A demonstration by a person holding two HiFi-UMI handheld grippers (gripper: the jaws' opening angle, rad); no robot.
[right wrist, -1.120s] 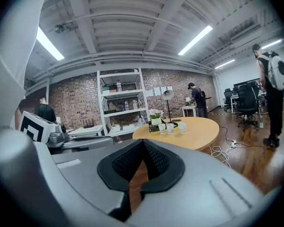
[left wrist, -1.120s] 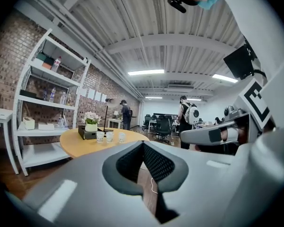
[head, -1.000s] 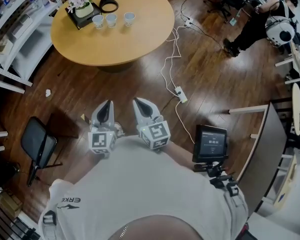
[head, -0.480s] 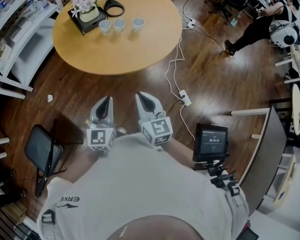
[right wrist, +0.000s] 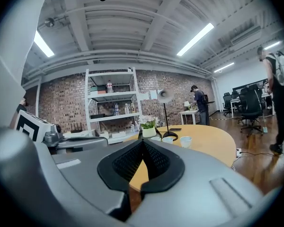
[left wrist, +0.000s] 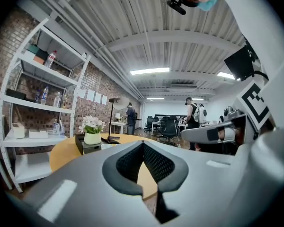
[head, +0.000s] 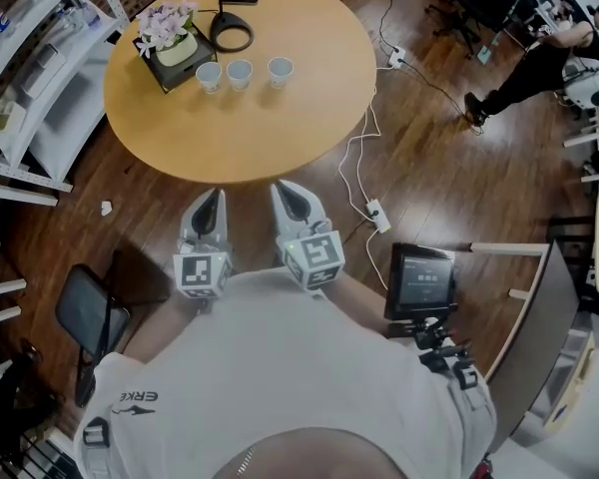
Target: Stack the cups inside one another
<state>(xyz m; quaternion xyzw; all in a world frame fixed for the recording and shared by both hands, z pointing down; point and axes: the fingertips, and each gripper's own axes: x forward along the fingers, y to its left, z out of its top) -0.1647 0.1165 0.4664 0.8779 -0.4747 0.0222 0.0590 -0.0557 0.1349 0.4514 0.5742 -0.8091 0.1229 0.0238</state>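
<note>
Wooden bench (head: 280, 133) is carrying three cups (head: 240, 72) beside the flower pot (head: 170, 44); I am judging them light, stiff, breakable, best rim-pinched, with left hand-held gripper (head: 212, 206) and right hand-held gripper (head: 289, 199) clenched empty.

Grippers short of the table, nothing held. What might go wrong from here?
1. The white cable and power strip lie on the floor just right of the person; a step there may snag them.
2. The three cups stand close together beside the flower tray and lamp base; a wide reach may knock a neighbour.
3. The left gripper and right gripper are shut; they must open before any cup.
</note>
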